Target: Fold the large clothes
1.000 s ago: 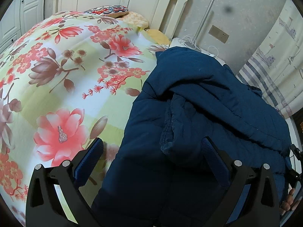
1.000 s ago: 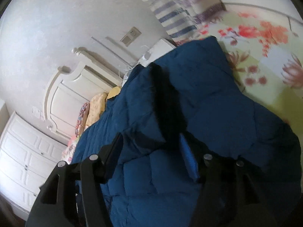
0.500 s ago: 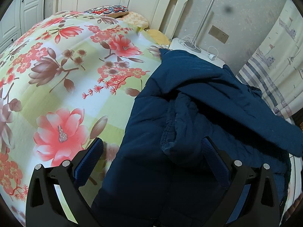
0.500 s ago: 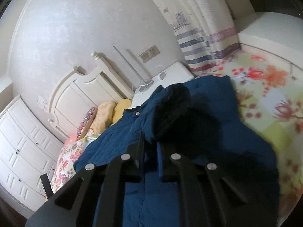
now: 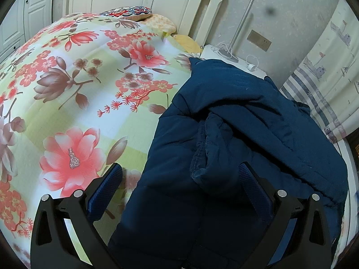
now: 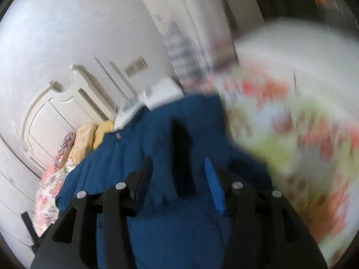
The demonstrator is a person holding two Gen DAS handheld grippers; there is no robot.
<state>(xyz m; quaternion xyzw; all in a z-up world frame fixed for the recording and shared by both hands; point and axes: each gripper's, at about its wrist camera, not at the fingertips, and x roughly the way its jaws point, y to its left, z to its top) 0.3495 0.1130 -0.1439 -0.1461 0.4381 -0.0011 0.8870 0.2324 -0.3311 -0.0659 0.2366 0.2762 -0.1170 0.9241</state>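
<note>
A large dark blue padded jacket [image 5: 235,134] lies on the floral bed cover [image 5: 78,89], at the bed's right side, with a sleeve folded over its body. My left gripper [image 5: 179,179] is open and hovers over the jacket's near part, holding nothing. In the blurred right wrist view the jacket [image 6: 175,224] fills the lower middle, with a dark fold [image 6: 181,157] between the fingers. My right gripper [image 6: 179,172] is open just above the cloth and holds nothing.
A white headboard [image 5: 179,2] and pillows [image 5: 134,14] stand at the bed's far end. A white bedside table [image 5: 235,60] with cables is beyond the jacket. A striped curtain [image 5: 325,78] hangs at the right. A white wardrobe [image 5: 22,18] is at the far left.
My right gripper was shut on a jacket fold half a second ago and has opened and let it go. The lifted jacket side has dropped onto the jacket. The left gripper has not moved.
</note>
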